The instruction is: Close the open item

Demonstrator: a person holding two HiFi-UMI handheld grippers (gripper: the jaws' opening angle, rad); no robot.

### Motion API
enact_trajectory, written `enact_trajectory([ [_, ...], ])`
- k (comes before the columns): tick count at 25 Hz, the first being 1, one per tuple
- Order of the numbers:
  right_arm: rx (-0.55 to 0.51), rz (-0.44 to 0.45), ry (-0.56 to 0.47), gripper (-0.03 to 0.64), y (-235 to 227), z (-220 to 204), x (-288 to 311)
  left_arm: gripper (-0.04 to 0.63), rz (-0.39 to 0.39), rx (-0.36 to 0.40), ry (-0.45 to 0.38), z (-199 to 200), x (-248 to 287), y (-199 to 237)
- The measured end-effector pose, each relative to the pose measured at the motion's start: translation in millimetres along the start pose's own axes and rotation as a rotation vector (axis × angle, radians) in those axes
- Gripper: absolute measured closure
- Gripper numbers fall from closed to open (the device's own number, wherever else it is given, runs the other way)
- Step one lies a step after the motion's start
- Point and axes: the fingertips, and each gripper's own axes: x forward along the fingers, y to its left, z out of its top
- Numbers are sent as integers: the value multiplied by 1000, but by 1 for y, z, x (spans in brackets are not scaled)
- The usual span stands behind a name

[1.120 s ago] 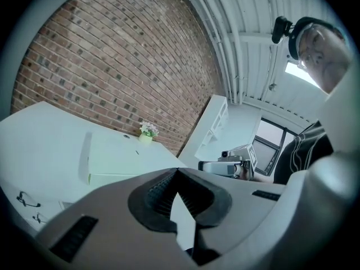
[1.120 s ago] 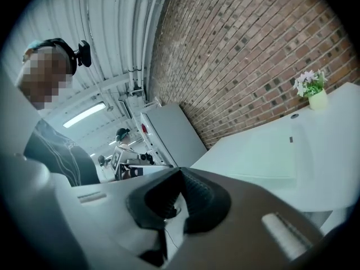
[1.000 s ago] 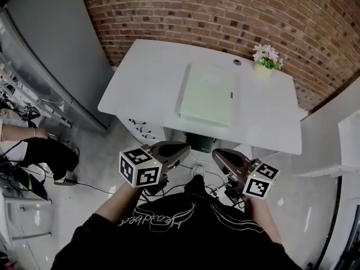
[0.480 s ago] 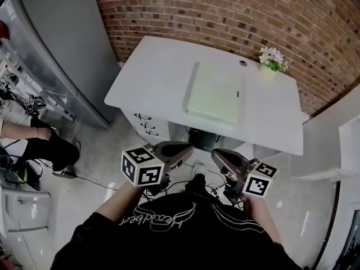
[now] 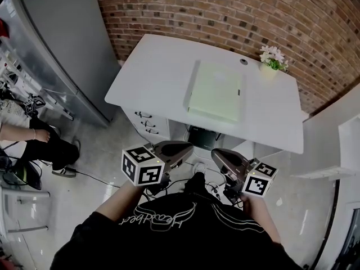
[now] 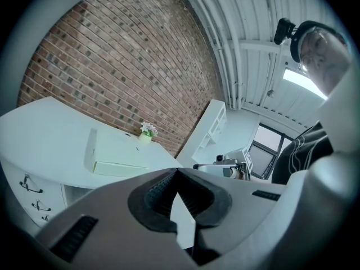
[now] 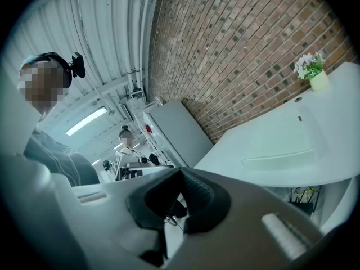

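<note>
A flat pale-green box (image 5: 216,91) lies on the white desk (image 5: 152,72), with a thin flap standing along its left edge; it also shows as the box (image 6: 115,153) and the box (image 7: 278,159) in the gripper views. My left gripper (image 5: 188,148) and right gripper (image 5: 215,153) hang close to my body, well short of the desk's front edge. The jaws of the left gripper (image 6: 177,170) meet at their tips with nothing between them. The right gripper (image 7: 180,170) is likewise shut and empty.
A small flower pot (image 5: 271,58) stands at the desk's back right corner. Drawers (image 5: 147,125) sit under the desk's left side, a dark box (image 5: 199,136) in the knee space. A grey cabinet (image 5: 62,44) and a seated person (image 5: 34,145) are at left, white shelving (image 5: 349,145) at right.
The head view has shifted a little, so the desk now sits slightly further right in the picture. Both grippers stay in the same place, shut, near my body.
</note>
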Motion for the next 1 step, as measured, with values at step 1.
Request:
enact_trajectory([
  [1, 0, 0, 1, 614, 0, 0, 1, 594, 0, -1, 1, 0, 0, 1],
])
